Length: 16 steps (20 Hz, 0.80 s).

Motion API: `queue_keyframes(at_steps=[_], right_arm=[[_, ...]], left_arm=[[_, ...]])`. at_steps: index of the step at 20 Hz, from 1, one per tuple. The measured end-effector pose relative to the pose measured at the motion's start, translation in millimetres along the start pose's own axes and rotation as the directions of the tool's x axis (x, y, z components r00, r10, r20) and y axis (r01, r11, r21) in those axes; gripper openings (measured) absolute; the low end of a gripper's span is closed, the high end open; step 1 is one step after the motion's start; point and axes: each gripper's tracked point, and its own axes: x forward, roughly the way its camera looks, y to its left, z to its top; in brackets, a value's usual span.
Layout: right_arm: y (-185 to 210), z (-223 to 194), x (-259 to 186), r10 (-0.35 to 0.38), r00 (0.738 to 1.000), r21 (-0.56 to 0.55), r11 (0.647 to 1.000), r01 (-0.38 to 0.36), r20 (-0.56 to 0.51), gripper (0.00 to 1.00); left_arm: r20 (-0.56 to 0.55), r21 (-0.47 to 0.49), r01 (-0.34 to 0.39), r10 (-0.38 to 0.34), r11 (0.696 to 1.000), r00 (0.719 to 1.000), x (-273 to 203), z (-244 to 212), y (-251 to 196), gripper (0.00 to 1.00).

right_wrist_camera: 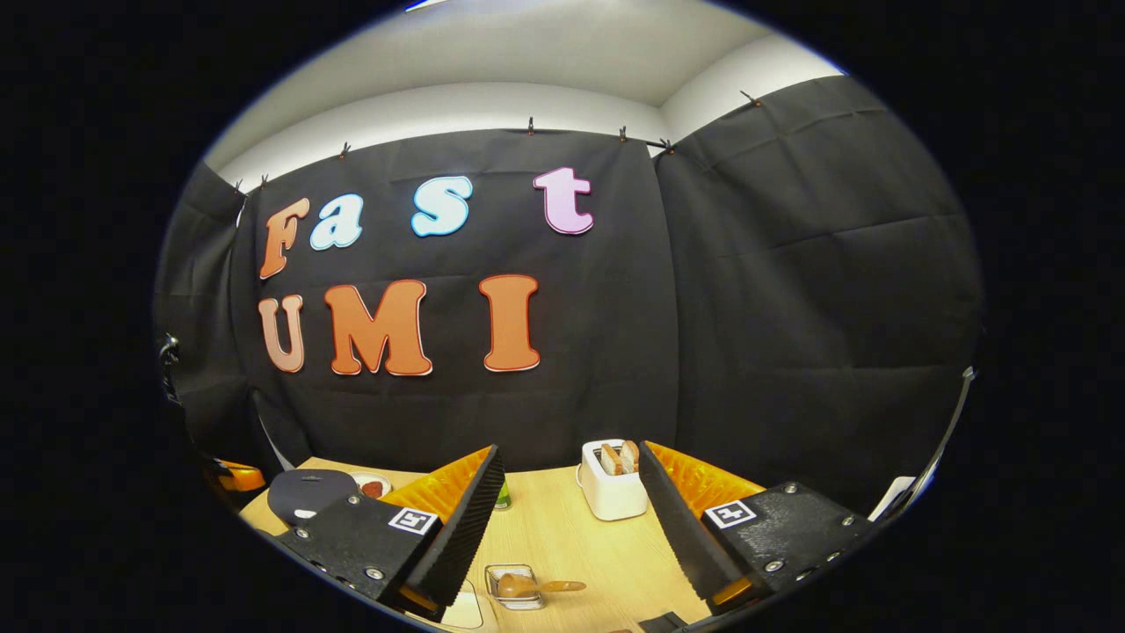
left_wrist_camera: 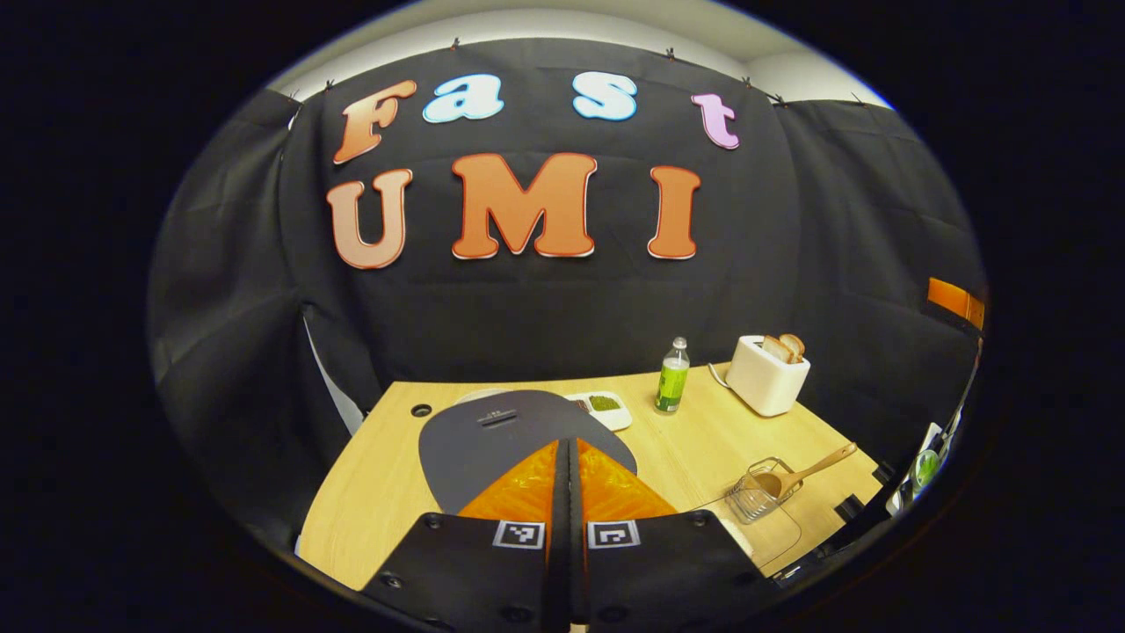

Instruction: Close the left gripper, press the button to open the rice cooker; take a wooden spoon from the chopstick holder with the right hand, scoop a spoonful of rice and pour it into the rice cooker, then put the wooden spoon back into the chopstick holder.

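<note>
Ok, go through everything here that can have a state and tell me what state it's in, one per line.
Rice cooker: lid shut.
Left gripper: shut, above the cooker lid.
Right gripper: open, holding nothing.
Wooden spoon: in the holder, handle sticking out.
Toaster: bread up in the slots.
Bottle: upright, capped.

The left gripper (left_wrist_camera: pixel 567 457) and right gripper (right_wrist_camera: pixel 571 519) share matte black bodies, silver screws, and square black-and-white markers near their fingers.
</note>
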Motion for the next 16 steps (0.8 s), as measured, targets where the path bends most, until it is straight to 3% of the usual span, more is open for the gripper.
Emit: queue_keyframes(at_steps=[2,6,16], right_arm=[[-4,-3,0,-0.008,1.0,-0.007,1.0,0.008,-0.01,0.95],[-12,-11,-1,-0.025,0.999,-0.009,1.0,0.025,-0.031,0.95],[-22,-25,-1,-0.045,0.996,0.008,0.999,0.046,-0.07,0.95]], left_arm=[[-0.053,-0.032,0.017,-0.019,0.999,0.998,13,-17,-2,0.01],[-0.122,-0.051,0.033,-0.039,0.998,0.992,35,-39,-5,0.01],[-0.24,-0.039,0.001,-0.011,0.999,0.971,59,-82,2,0.04]])
